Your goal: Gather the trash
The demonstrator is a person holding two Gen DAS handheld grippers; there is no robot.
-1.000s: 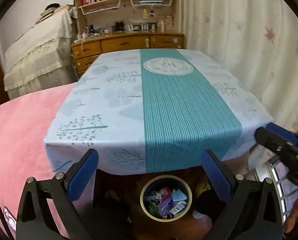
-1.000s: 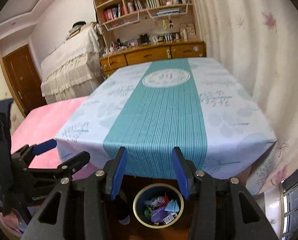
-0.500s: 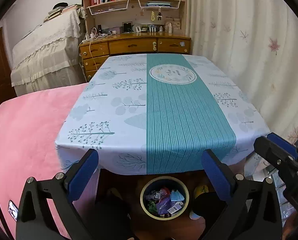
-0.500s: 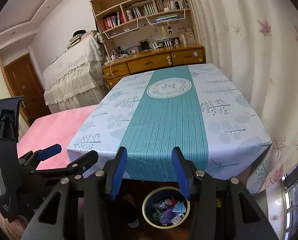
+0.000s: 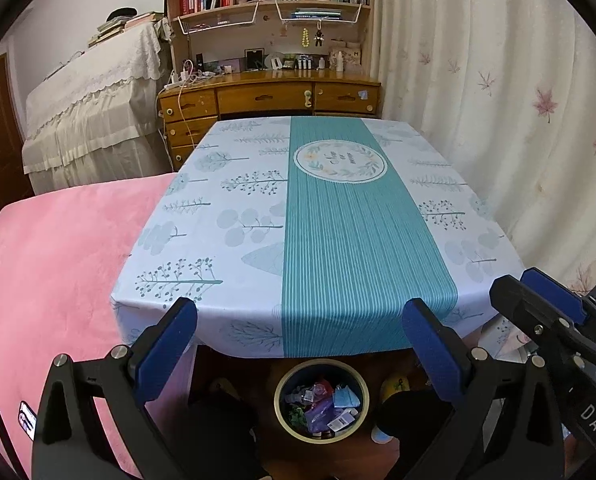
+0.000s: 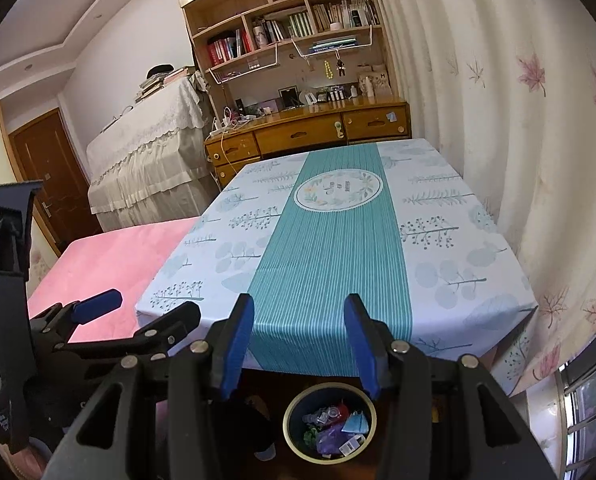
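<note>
Item, trash bin (image 5: pixel 321 400): being shown at lower centre, filled with wrappers, below the table (image 5: pixel 202 264) edge, while left gripper (image 5: pixel 298 344) and right gripper (image 6: pixel 298 344) are being held open and empty; bin possibly being overfilled, risking spillage.

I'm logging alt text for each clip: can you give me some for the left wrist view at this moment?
The left claw, open and empty, points over the near edge of a table with a teal-striped cloth. Below that edge, on the floor, a round bin holds wrappers. The right claw juts in at the right; a pink bed lies left and a wooden desk stands behind.
</note>
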